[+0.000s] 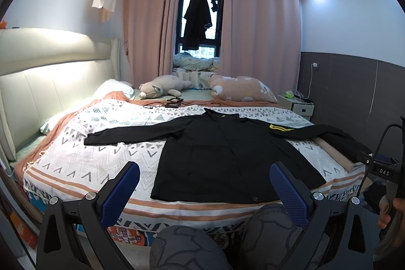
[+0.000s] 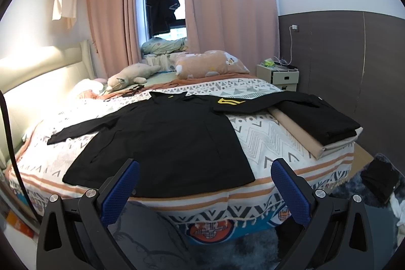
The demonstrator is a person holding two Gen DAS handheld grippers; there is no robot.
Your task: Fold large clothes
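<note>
A: Where is the garment lying?

B: The black jacket [image 1: 222, 156] is spread flat on the bed [image 1: 83, 161], front up, with its hem toward the foot edge nearest the cameras and its collar toward the pillows. One sleeve runs straight out toward the headboard [image 1: 50, 82] side. The other sleeve, with a yellow mark [image 2: 229, 101] near the shoulder, reaches out to the opposite side and rests across a stack of folded clothes [image 2: 324, 123] at that corner of the bed.

A: What is in that stack?

B: A dark folded piece on top of a beige one, both lying on the patterned cover.

A: And the grippers?

B: The left gripper [image 1: 205, 184] is held off the foot of the bed with its blue-padded fingers [image 1: 121, 191] spread wide, nothing between them. The right gripper [image 2: 205, 184] is the same: jaws wide apart, empty, and held back from the jacket's hem. Neither touches the cloth.

A: Is the person visible?

B: In part. A knee in grey patterned trousers [image 1: 187, 247] shows below the left gripper, and at the right edge of the left wrist view a hand [image 1: 389, 209] holds the handle of the other tool.

A: Anything else on the bed?

B: A plush toy [image 1: 162, 89] and a peach pillow [image 1: 240, 89] lie at the far end, with some dark cables [image 1: 167, 103] just in front of the toy. A small nightstand [image 2: 281, 76] stands beyond the bed, by the wall.
</note>
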